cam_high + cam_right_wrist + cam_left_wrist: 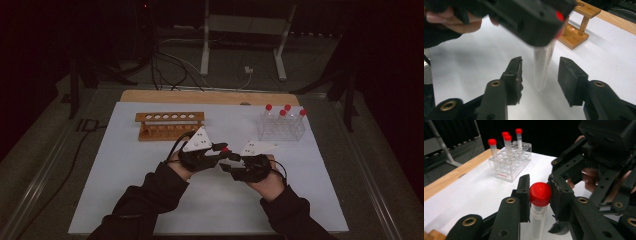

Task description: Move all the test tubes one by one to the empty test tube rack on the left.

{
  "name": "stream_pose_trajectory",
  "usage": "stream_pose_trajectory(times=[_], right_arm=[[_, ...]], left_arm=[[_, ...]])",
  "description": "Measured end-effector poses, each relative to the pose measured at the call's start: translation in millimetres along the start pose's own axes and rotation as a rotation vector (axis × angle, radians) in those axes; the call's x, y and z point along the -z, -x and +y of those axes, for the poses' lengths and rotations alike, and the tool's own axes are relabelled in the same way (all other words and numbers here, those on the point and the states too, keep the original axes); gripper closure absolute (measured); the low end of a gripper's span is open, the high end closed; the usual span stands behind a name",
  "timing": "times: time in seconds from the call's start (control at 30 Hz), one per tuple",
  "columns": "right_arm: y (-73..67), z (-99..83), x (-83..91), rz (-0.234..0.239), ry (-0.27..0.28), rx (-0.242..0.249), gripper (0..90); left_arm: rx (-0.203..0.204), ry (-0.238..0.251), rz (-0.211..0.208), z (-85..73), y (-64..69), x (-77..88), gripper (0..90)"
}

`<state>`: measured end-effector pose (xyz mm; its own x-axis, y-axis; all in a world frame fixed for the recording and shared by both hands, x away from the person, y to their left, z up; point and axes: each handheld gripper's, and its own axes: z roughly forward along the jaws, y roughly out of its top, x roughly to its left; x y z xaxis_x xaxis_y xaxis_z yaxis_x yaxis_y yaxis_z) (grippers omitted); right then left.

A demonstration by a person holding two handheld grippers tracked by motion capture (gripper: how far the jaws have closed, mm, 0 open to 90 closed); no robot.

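Now holding a tube (539, 202) with a red cap (540, 194) in the left gripper (539, 195), jaws pressed on each side of the cap, above the white table (125, 170). Tube hanging down between the jaws of the right gripper (539, 72), which stand apart and do not touch it. Both grippers close together near the middle of the table, one in each hand. Clear rack (281, 126) with four red-capped tubes sitting at the far right. Wooden rack (169, 125) sitting at the far left, holes empty.
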<state>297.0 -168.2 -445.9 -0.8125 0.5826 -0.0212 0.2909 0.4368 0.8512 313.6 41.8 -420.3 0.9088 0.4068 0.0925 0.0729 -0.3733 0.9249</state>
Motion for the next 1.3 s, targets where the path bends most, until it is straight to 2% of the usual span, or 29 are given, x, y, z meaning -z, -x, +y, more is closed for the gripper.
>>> stream_pose_trajectory(times=[0.17,0.2,0.37,0.47,0.5,0.53,0.57,0.7,1.0,1.17,1.3], right_arm=[[0.7,-0.6,1.3,-0.012,0.01,0.0,42.9],[1.2,-0.7,2.3,-0.022,0.017,-0.005,38.1],[2.5,-0.7,4.8,-0.036,0.035,-0.031,28.9],[4.0,-0.9,5.7,-0.045,0.047,-0.049,18.0],[4.0,-0.9,5.7,-0.045,0.047,-0.049,18.0],[4.7,-1.1,6.3,-0.05,0.05,-0.055,12.9],[4.9,-1.4,7.0,-0.052,0.055,-0.058,10.3],[5.9,-1.8,8.2,-0.058,0.065,-0.071,2.5],[6.6,-1.5,10.7,-0.041,0.084,-0.069,0.0],[6.3,-1.2,12.4,-0.049,0.097,-0.061,0.0],[6.3,-1.4,12.9,-0.048,0.098,-0.061,0.0]], left_arm=[[0.008,0.015,0.029,2.3,-8.2,8.2,72.1],[0.014,0.019,0.033,3.0,-10.3,10.1,72.0],[0.024,0.024,0.068,5.2,-22.7,18.2,72.0],[0.037,0.03,0.099,6.1,-33.5,24.1,72.1],[0.037,0.03,0.099,6.1,-33.5,24.1,72.1],[0.038,0.028,0.111,7.1,-38.9,27.0,72.0],[0.038,0.028,0.111,7.1,-38.9,27.0,72.0],[0.042,0.027,0.142,8.2,-48.9,31.7,72.0],[0.067,0.037,0.216,12.9,-75.1,39.9,72.0],[0.081,0.044,0.259,15.6,-89.8,40.9,72.0],[0.103,0.066,0.282,19.3,-100.2,41.9,72.0]])
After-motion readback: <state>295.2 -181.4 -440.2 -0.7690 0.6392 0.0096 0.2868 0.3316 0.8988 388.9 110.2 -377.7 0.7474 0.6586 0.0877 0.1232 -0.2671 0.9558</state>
